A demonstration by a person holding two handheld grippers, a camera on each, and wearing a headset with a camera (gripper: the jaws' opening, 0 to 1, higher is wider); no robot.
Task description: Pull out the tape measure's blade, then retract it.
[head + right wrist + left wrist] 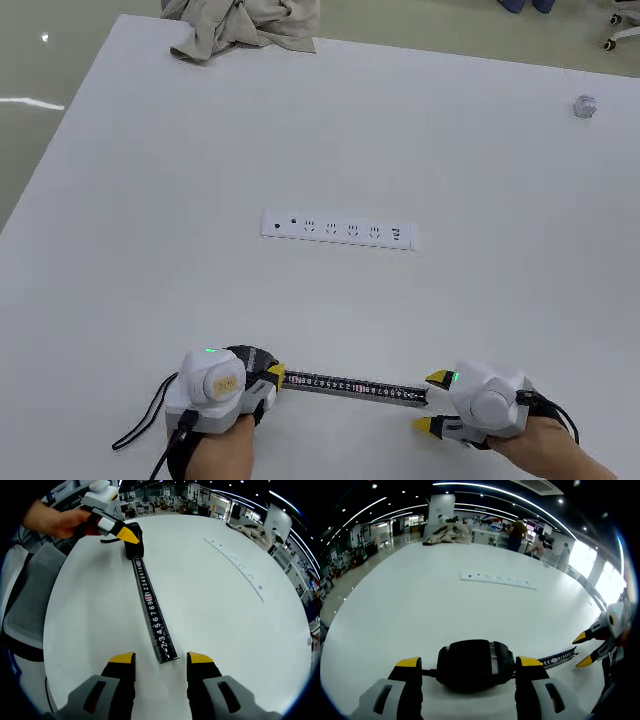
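The room is a wide open hall with long curved light strips on a dark ceiling, rows of desks and people standing far off in the left gripper view. The floor [60,70] is pale and glossy. A grey mesh chair [25,595] stands by the table's near edge.

The table [450,150] is broad, white, matte and smooth. A crumpled beige cloth [245,25] lies at its far edge. A long white plastic power strip [338,230] with a row of sockets lies flat near the middle. A small round clear thing [584,106] sits far to the right; what it is I cannot tell.

The tape measure lies at the near edge of the table. Its case [475,662] is black, rounded and chunky, with a ribbed band. The left gripper [268,382], white-bodied with yellow-tipped jaws, is clamped on the case from both sides. A thin black cord [140,425] trails from it over the table.

The blade [152,615] is drawn out flat along the table, a narrow black strip with white numerals, 2 to 9 legible, and a red mark further along. Its free end lies between the spread jaws of the right gripper [161,657], which touch neither edge.
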